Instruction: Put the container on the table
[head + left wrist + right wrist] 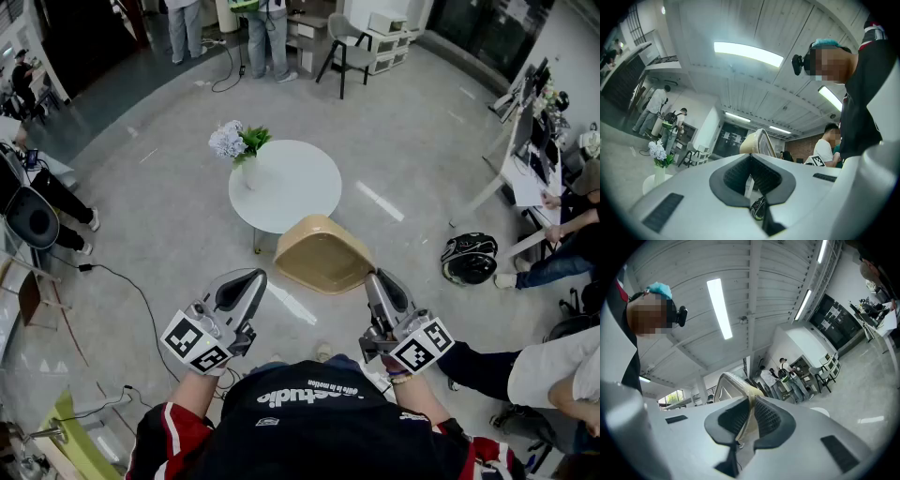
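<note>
A beige, tub-like container (323,255) hangs tilted above the floor, just in front of the round white table (298,192). My right gripper (373,278) is shut on the container's right rim. In the right gripper view the thin beige rim (749,416) runs between the dark pads (766,419), and the container's body (729,385) rises beyond them. My left gripper (255,277) is held to the left of the container, apart from it. Its jaws look shut with nothing between them (750,159). The left gripper view shows the container (757,142) beyond the jaws.
A white vase of flowers (240,146) stands on the table's left edge. A black helmet (468,258) lies on the floor to the right, near seated people (562,234) and a desk (525,159). A chair (345,39) and standing people (267,33) are at the back.
</note>
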A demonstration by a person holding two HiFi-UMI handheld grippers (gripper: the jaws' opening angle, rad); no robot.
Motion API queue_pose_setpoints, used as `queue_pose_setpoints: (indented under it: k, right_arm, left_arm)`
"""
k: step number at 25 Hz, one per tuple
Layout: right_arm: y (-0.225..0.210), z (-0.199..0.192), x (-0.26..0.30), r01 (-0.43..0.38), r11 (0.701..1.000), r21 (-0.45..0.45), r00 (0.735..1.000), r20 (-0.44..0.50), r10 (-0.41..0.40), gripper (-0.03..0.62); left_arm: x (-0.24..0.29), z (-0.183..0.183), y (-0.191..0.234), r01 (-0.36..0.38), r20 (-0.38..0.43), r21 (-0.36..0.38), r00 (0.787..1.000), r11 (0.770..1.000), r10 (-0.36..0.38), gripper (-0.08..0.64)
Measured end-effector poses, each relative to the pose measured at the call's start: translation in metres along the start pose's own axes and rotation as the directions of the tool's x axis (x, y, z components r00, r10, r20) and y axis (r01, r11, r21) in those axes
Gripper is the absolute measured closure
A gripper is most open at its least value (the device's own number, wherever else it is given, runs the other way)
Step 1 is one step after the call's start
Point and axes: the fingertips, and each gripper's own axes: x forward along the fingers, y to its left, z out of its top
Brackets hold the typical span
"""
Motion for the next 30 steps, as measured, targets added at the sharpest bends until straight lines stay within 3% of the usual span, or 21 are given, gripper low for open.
queue_pose_setpoints:
  k: [30]
  right_arm:
    - [-0.02, 0.005, -0.005, -0.035, 0.998, 0.057, 0.997, -0.06, 0.038, 0.538]
  left_arm:
    - [0.019, -0.016, -0.013, -0.041, -0.013, -0.027, 0.999, 0.999, 0.041, 0.537]
